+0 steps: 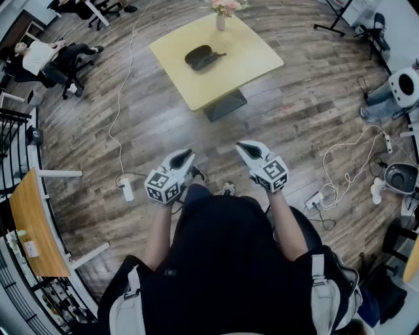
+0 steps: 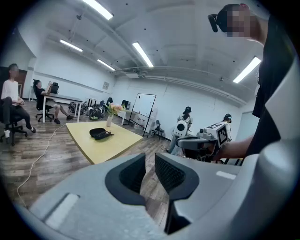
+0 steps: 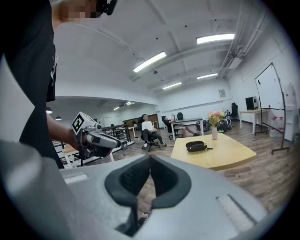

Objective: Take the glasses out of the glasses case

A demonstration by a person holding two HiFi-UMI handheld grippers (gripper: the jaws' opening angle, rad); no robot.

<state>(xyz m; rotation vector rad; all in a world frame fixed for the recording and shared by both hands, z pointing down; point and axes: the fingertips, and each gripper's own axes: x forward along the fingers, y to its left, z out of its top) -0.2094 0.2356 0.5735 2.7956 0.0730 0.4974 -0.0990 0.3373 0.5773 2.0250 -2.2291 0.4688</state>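
Observation:
A black glasses case (image 1: 201, 57) lies on the yellow table (image 1: 249, 62), several steps ahead of me. The glasses themselves do not show; a thin dark piece sticks out at the case's right side. I hold both grippers at waist height over the wooden floor, well short of the table. My left gripper (image 1: 185, 156) has its jaws nearly together with only a thin slit and nothing between them. On my right gripper (image 1: 243, 146) the fingertips touch, also with nothing held. The case (image 2: 98, 133) sits far beyond the left gripper (image 2: 150, 157), and the case (image 3: 195, 146) is equally far from the right gripper (image 3: 149, 157).
A vase of pink flowers (image 1: 220, 19) stands at the table's far edge. A power strip (image 1: 127, 189) and white cables (image 1: 337, 173) lie on the floor. A wooden desk (image 1: 26, 222) is at my left. A person sits on a chair (image 1: 46, 62) at far left. Other people (image 2: 185, 123) stand beyond the table.

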